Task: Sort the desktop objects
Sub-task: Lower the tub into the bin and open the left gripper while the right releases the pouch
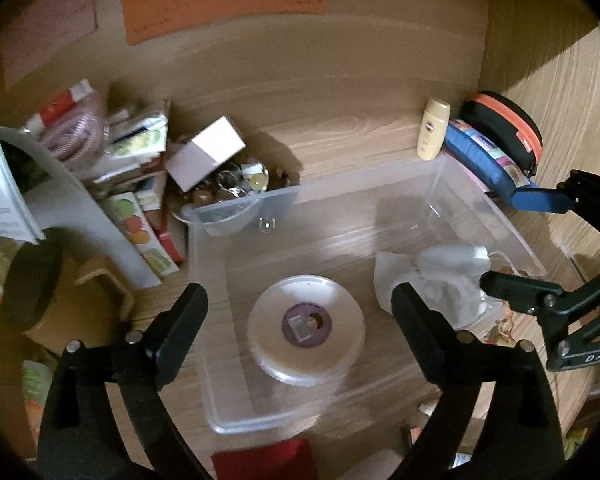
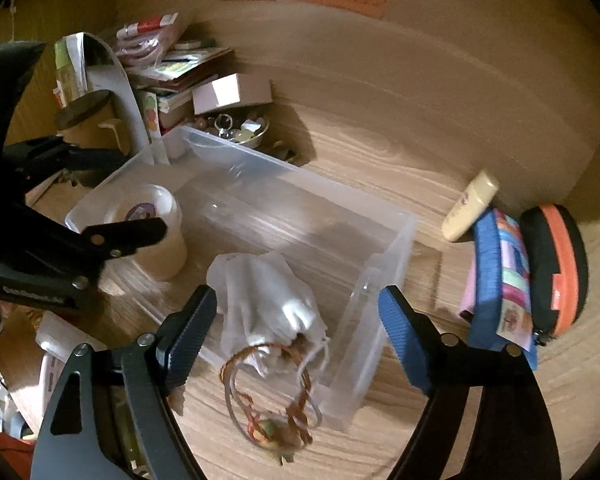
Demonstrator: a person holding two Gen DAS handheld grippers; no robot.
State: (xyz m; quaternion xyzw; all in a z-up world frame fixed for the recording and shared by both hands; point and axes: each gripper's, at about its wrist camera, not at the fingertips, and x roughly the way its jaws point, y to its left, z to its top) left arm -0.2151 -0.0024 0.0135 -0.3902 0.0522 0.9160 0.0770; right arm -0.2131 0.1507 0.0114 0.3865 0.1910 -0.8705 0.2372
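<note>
Wood-grain desk (image 1: 340, 136) against matching wall (image 1: 380, 48).

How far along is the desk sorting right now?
Done: a round tub and a white cloth pouch sit in the clear bin. In hand: nothing; left gripper and right gripper are open. Left: cream bottle, blue pouch, orange case.

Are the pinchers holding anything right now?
No. The left gripper is open above the round tub, and the right gripper is open over the white pouch. Neither holds anything.
</note>
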